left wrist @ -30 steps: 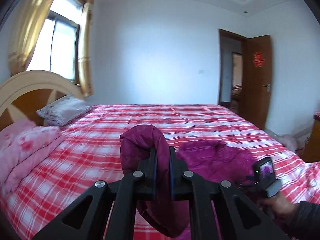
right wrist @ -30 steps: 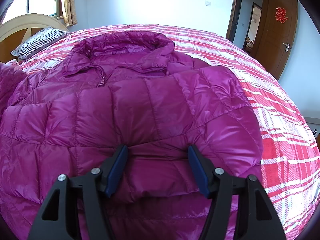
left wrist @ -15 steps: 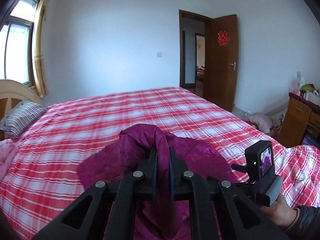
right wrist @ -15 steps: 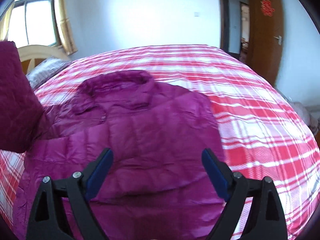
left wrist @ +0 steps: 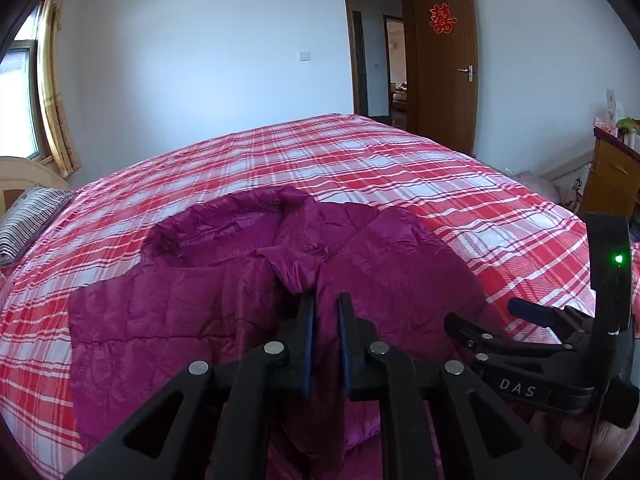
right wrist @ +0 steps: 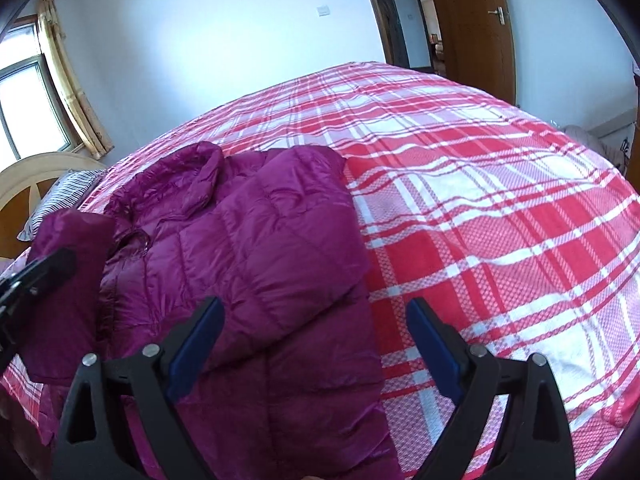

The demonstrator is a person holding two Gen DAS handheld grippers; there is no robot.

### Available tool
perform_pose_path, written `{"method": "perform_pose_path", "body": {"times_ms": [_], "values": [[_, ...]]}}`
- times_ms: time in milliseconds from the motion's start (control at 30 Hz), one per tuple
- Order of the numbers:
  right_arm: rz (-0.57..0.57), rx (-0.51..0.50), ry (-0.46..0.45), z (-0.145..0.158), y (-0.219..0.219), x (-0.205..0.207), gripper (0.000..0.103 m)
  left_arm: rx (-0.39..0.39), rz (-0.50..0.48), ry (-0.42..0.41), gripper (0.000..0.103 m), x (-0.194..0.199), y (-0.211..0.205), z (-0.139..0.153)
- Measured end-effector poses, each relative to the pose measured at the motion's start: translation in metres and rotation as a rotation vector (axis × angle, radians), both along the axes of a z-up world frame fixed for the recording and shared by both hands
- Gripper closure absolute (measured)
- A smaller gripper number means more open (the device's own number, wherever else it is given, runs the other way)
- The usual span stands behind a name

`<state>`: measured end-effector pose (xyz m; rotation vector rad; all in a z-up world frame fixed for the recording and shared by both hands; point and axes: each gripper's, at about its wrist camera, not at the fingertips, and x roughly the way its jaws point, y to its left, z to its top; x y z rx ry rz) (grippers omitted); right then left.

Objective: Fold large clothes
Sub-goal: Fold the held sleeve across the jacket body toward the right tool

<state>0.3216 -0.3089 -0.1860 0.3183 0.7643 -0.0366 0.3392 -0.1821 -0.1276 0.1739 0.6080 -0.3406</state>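
- Left wrist view: the left black two-finger gripper (left wrist: 325, 312) has its blue-padded jaws drawn almost together, pinching a fold of the magenta quilted down jacket (left wrist: 192, 320).
- The pinched fold rises up between the fingers and drapes over toward the collar side, while more of the shiny fabric hangs down below the jaws.
- The rest of the jacket lies spread on the bed with the red-and-white plaid cover (left wrist: 360, 168), its collar end pointing toward the far side of the bed.
- The right black two-finger gripper (left wrist: 532, 312) shows at the right edge, just beside the jacket's right border, with a green light lit on its upright black camera mount (left wrist: 610, 272).
- A striped grey pillow (left wrist: 28, 220) lies at the left edge of the bed, and a brown wooden door with a red paper ornament (left wrist: 444, 80) stands open in the far wall.
- Right wrist view: the right gripper (right wrist: 314, 336) has its jaws spread wide with nothing between the blue pads.
- It hovers above the jacket's (right wrist: 260, 260) right-hand edge; one finger is over the quilted fabric, the other over the plaid bed cover (right wrist: 500, 220).
- A sleeve or side panel lies folded across the jacket's body.
- At the left edge, the left gripper (right wrist: 36, 276) shows against a raised part of the jacket.
- The cream and brown wooden headboard (right wrist: 24, 188) and the striped pillow (right wrist: 68, 196) sit beyond the jacket.
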Motion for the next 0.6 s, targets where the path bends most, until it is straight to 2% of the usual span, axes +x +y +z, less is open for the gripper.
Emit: {"method": "perform_pose_path", "body": {"times_ms": [100,133,200,233,267,300,333,433,500,533,600], "values": [[-0.013,0.017,0.013,-0.004,-0.003,0.001,0.009,-0.021,-0.018,-0.01,0.086,-0.002,-0.004,0.008],[-0.014,0.026,0.018,-0.006,-0.005,0.0,0.009,-0.03,-0.027,-0.027,0.081,-0.005,-0.004,0.014],[-0.02,0.041,0.027,-0.008,-0.007,0.001,0.009,-0.05,-0.037,-0.07,0.052,-0.013,-0.001,0.026],[-0.021,0.048,0.03,-0.009,-0.008,0.001,0.009,-0.055,-0.033,-0.092,0.025,-0.017,0.004,0.032],[-0.021,0.053,0.03,-0.01,-0.009,0.0,0.009,-0.063,-0.024,-0.129,0.016,-0.022,0.011,0.038],[-0.022,0.055,0.026,-0.009,-0.01,0.0,0.009,-0.063,-0.016,-0.171,0.016,-0.026,0.019,0.042],[-0.025,0.056,0.021,-0.009,-0.01,-0.002,0.009,-0.026,0.003,-0.206,0.016,-0.027,0.029,0.044],[-0.051,0.051,-0.022,0.001,-0.013,-0.009,0.009,0.132,0.143,-0.248,0.016,-0.014,0.065,0.033],[-0.064,-0.022,-0.046,0.02,-0.005,-0.015,0.011,0.188,0.245,-0.223,0.016,0.003,0.098,0.019],[-0.047,-0.03,-0.067,0.031,0.001,-0.018,0.016,0.2,0.301,-0.198,0.016,0.014,0.115,0.01],[0.02,-0.036,-0.11,0.055,0.022,-0.019,0.018,0.192,0.379,-0.14,0.016,0.033,0.141,-0.005]]}}
